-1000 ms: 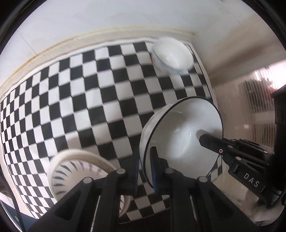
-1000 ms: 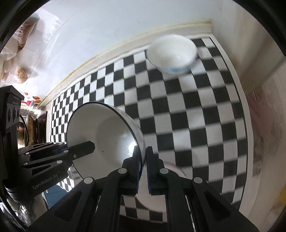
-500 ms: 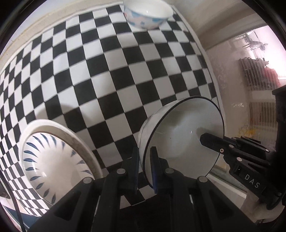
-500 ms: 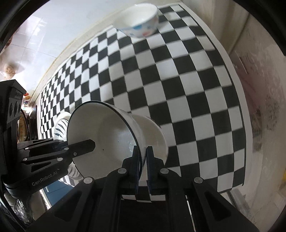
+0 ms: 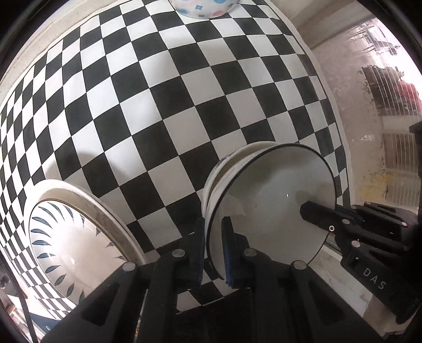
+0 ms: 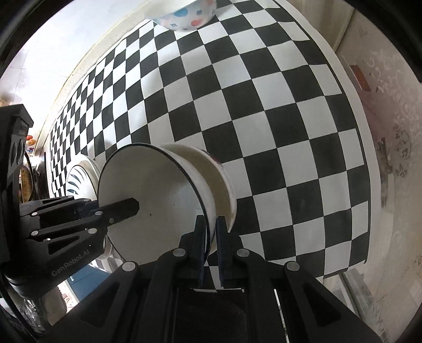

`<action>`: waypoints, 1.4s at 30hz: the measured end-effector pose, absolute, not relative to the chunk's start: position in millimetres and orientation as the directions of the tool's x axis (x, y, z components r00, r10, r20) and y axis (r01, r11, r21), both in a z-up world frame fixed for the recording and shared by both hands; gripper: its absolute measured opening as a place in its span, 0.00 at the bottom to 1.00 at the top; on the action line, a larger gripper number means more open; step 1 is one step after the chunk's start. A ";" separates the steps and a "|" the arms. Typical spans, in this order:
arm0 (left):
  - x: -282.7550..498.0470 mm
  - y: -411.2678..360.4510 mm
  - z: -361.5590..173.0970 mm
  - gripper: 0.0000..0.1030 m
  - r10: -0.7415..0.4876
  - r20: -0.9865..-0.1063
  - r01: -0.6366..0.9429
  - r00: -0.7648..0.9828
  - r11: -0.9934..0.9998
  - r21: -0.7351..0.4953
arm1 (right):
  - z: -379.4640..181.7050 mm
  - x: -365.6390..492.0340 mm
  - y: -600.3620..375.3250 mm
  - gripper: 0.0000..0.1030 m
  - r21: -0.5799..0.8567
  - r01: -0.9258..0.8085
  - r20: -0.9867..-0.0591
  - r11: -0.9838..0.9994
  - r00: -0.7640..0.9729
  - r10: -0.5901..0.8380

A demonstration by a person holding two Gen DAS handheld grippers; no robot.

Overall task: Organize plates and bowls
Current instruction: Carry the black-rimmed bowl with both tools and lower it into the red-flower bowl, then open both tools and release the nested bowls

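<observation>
here the right gripper [image 6: 210,238] reads "genrobot.ai" on the other's body, "das" on its own. both it and the left gripper [image 5: 213,245] pinch opposite rims of the black-rimmed white bowl [image 5: 274,205], nested in another bowl [image 6: 219,174].

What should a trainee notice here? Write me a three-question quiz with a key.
1. True or false: only one claw grips the black-rimmed bowl.
2. What lies right beneath that bowl? A) the leaf-pattern plate B) another white bowl C) only cloth
3. How many bowls are in view altogether?

Key:
1. False. The left claw and the right claw each pinch its rim, on opposite sides.
2. B
3. Three, counting the dotted bowl at the far end.
</observation>
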State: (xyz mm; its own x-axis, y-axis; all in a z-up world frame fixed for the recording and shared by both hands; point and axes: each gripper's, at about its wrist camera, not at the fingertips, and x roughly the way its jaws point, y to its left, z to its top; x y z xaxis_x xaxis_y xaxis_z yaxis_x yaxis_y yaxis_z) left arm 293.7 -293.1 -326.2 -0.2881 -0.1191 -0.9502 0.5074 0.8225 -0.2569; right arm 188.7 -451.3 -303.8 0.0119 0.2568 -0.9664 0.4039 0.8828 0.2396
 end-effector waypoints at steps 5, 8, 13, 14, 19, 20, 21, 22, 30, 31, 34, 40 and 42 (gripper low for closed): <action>299.4 -296.5 -330.8 0.10 -0.112 -0.946 0.509 -0.304 0.821 -0.260 | -299.7 190.4 -454.2 0.13 0.230 0.411 -0.969 0.882 0.016 0.246; 298.4 -294.2 -334.0 0.10 -0.110 -0.945 0.508 -0.309 0.821 -0.261 | -300.3 192.2 -455.4 0.14 0.230 0.415 -0.969 0.880 0.010 0.249; 295.7 -288.5 -333.0 0.10 -0.115 -0.944 0.502 -0.310 0.823 -0.265 | -300.9 190.4 -457.9 0.13 0.240 0.422 -0.965 0.874 0.009 0.261; 296.2 -288.3 -332.9 0.10 -0.116 -0.943 0.499 -0.312 0.825 -0.266 | -300.8 190.3 -457.7 0.13 0.238 0.423 -0.966 0.874 0.010 0.259; 296.8 -282.9 -332.4 0.10 -0.119 -0.942 0.492 -0.313 0.828 -0.268 | -300.2 188.9 -456.3 0.13 0.229 0.417 -0.968 0.880 0.006 0.249; 296.5 -283.4 -331.5 0.10 -0.117 -0.943 0.494 -0.311 0.828 -0.266 | -300.1 189.2 -455.7 0.13 0.227 0.413 -0.969 0.882 0.003 0.248; 296.7 -282.9 -330.4 0.11 -0.120 -0.942 0.491 -0.313 0.829 -0.268 | -300.1 189.6 -456.1 0.13 0.227 0.412 -0.969 0.882 0.001 0.249; 296.4 -282.9 -328.9 0.11 -0.124 -0.940 0.487 -0.317 0.830 -0.274 | -300.4 190.1 -456.4 0.13 0.229 0.415 -0.968 0.881 0.000 0.251; 296.5 -280.5 -326.5 0.11 -0.129 -0.939 0.476 -0.320 0.835 -0.277 | -302.8 191.7 -461.1 0.13 0.247 0.427 -0.961 0.870 -0.005 0.275; 296.6 -280.0 -326.4 0.11 -0.129 -0.939 0.476 -0.320 0.835 -0.277 | -303.0 191.9 -461.9 0.13 0.248 0.429 -0.961 0.868 -0.006 0.277; 295.8 -279.0 -324.6 0.11 -0.128 -0.939 0.475 -0.319 0.836 -0.275 | -303.4 190.1 -462.0 0.13 0.252 0.436 -0.959 0.864 -0.004 0.282; 294.9 -279.6 -318.5 0.11 -0.129 -0.940 0.478 -0.317 0.834 -0.276 | -302.6 190.2 -456.7 0.13 0.234 0.414 -0.965 0.880 -0.014 0.263; 295.5 -278.9 -319.9 0.11 -0.133 -0.938 0.470 -0.321 0.837 -0.280 | -302.8 190.8 -456.5 0.13 0.235 0.412 -0.964 0.880 -0.016 0.265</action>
